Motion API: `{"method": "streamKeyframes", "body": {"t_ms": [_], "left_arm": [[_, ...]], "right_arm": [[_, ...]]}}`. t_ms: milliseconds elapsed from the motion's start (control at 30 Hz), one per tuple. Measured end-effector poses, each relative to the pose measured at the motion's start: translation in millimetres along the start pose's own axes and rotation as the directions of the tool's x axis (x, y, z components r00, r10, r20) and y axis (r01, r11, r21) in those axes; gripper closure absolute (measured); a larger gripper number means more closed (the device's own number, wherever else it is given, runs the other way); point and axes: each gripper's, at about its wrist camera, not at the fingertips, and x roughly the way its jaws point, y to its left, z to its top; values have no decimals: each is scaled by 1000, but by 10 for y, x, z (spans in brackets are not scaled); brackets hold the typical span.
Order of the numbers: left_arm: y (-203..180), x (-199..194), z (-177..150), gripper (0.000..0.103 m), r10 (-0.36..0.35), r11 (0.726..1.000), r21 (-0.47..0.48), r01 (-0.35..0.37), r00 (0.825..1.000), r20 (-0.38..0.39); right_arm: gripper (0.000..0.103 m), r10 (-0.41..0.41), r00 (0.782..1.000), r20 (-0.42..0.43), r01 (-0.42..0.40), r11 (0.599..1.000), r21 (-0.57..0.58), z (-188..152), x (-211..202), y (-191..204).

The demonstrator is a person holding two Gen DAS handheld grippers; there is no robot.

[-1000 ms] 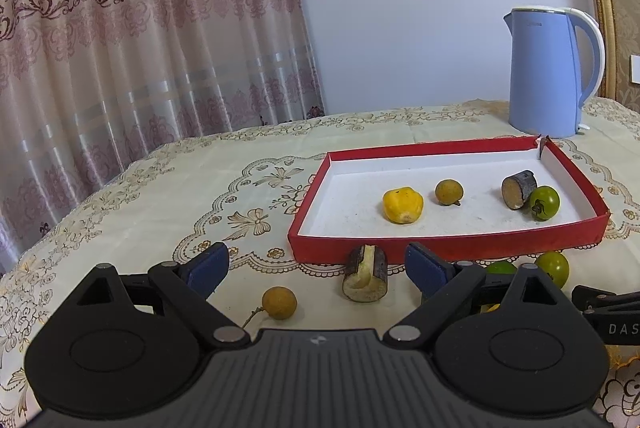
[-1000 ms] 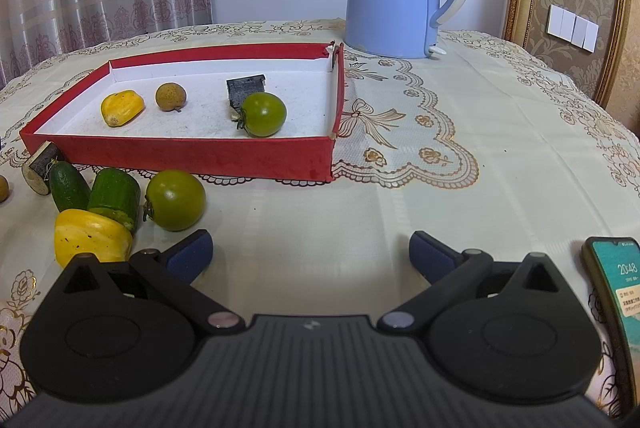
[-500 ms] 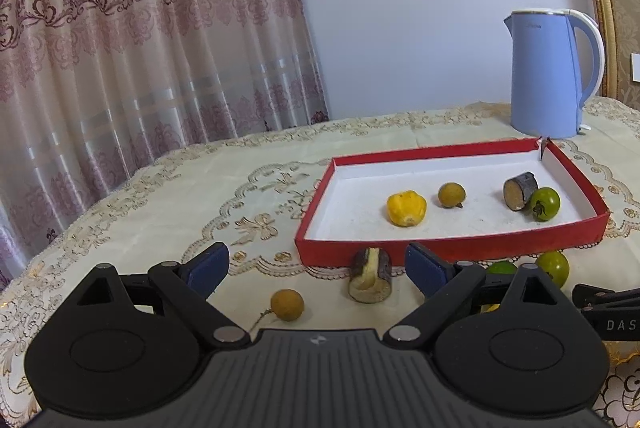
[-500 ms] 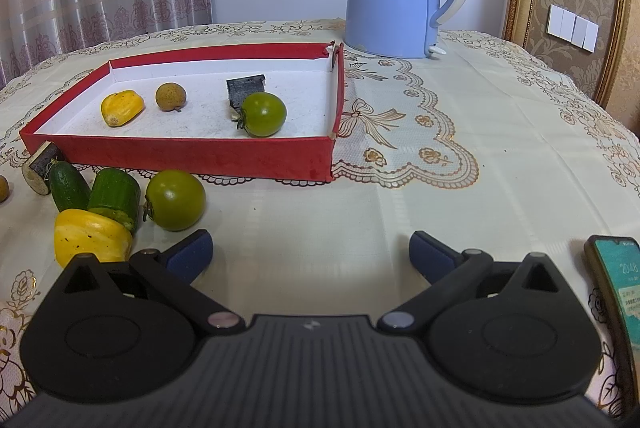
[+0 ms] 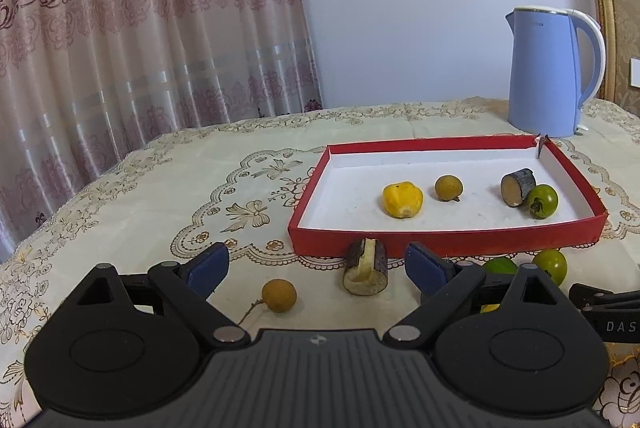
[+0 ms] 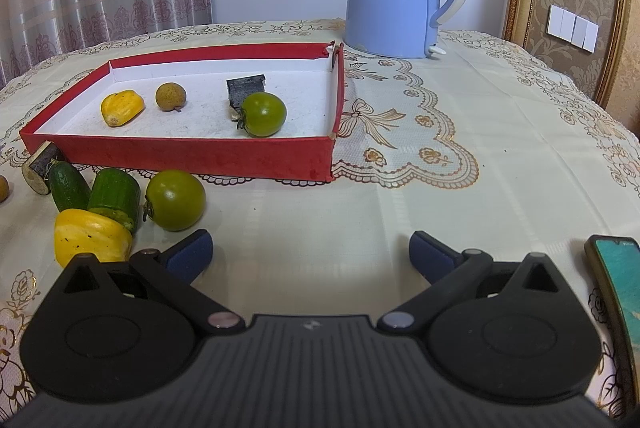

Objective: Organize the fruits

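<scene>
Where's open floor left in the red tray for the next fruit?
In the red tray: bare along the back wall and between the brown longan and the dark cut stub. The near right is crowded by the green tomato; the yellow piece fills the left.

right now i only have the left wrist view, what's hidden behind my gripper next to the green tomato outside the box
observer: A cucumber chunk and a second cucumber piece lie just left of that tomato, in front of the box.
operator: anything else in that pile
observer: A yellow fruit sits nearer the right gripper, touching the cucumber chunk.
operator: is the right gripper holding anything
observer: No, its jaws are open and empty.
operator: clear on its far side
observer: No, a phone lies on the table there.
</scene>
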Motion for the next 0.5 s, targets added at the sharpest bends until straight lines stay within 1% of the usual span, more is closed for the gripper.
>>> {"method": "streamKeyframes", "body": {"t_ms": [167,300,367,500], "left_arm": [[75,-10,12,8,7,1000,-25,-7,1000,7],[91,-33,7,7,-12,1000,-27,12,1000,12],[92,-54,7,3,-14,1000,-26,14,1000,24],[116,-101,22,2,-38,999,-28,39,998,49]], "right_arm": [[0,0,1000,0,0,1000,0,1,-1,0],[0,0,1000,0,0,1000,0,0,-2,1],[0,2,1000,0,-2,1000,2,1,-3,-6],[0,33,999,23,-34,999,32,8,-71,-77]]}}
